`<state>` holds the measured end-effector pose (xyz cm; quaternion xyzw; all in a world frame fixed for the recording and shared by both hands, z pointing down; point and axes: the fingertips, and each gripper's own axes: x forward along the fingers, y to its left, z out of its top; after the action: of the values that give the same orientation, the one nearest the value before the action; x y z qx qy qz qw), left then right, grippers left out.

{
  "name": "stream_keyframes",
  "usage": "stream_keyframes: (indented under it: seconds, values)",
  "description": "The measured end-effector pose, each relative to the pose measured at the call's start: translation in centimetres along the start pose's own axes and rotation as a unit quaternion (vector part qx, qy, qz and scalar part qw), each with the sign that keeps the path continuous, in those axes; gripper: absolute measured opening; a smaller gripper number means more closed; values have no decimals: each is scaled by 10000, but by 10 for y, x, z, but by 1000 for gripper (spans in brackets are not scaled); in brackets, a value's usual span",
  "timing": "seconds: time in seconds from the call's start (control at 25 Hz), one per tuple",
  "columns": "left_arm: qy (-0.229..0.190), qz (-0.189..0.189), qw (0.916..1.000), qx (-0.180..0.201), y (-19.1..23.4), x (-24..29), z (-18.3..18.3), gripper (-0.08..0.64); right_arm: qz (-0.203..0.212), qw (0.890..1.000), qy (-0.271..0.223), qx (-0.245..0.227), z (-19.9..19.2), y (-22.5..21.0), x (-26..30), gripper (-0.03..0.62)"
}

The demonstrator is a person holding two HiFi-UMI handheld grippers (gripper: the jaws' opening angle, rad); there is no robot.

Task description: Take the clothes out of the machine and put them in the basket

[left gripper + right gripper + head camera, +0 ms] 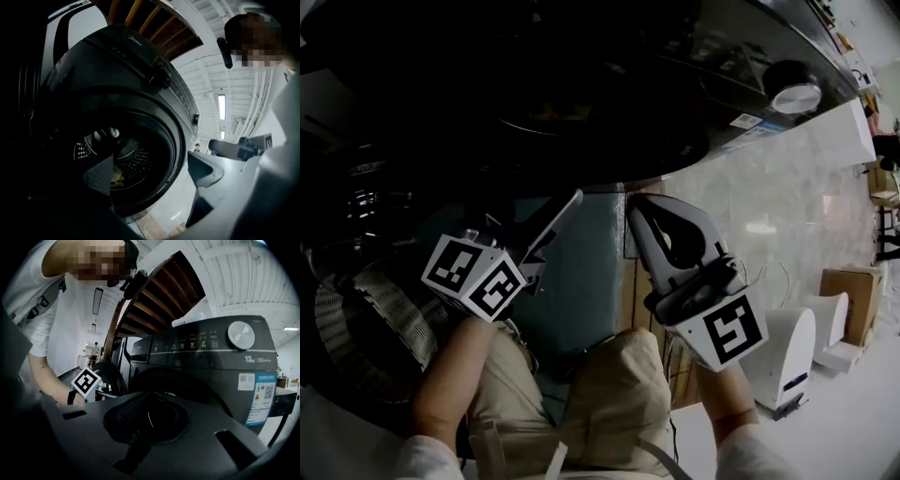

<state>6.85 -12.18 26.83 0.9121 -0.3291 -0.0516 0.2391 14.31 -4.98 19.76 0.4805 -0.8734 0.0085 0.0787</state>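
Observation:
A dark front-loading washing machine (211,362) fills the top of the head view. Its round opening (126,159) shows the perforated drum with a small yellowish piece of clothing (116,178) lying at the bottom. My left gripper (150,173) is open just outside that opening, nothing between its jaws; in the head view my left gripper (548,230) points up and to the right from its marker cube. My right gripper (642,214) is shut and empty beside it, in front of the machine's lower front. No basket is in view.
The person's bent knees (609,394) are below the grippers. White appliances (787,352) and a cardboard box (848,291) stand on the pale tiled floor (769,206) to the right. A wooden staircase (154,291) rises above the machines.

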Motion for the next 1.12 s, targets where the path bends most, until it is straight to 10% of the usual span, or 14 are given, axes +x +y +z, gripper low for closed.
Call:
stream_keyframes:
  seconds: [0.56, 1.12]
  values:
    - [-429, -347, 9974, 457, 78, 23, -68, 480, 266, 9956, -467, -770, -120, -3, 66, 14]
    - [-435, -448, 9969, 479, 103, 50, -103, 480, 183, 9925, -703, -978, -160, -9, 59, 14]
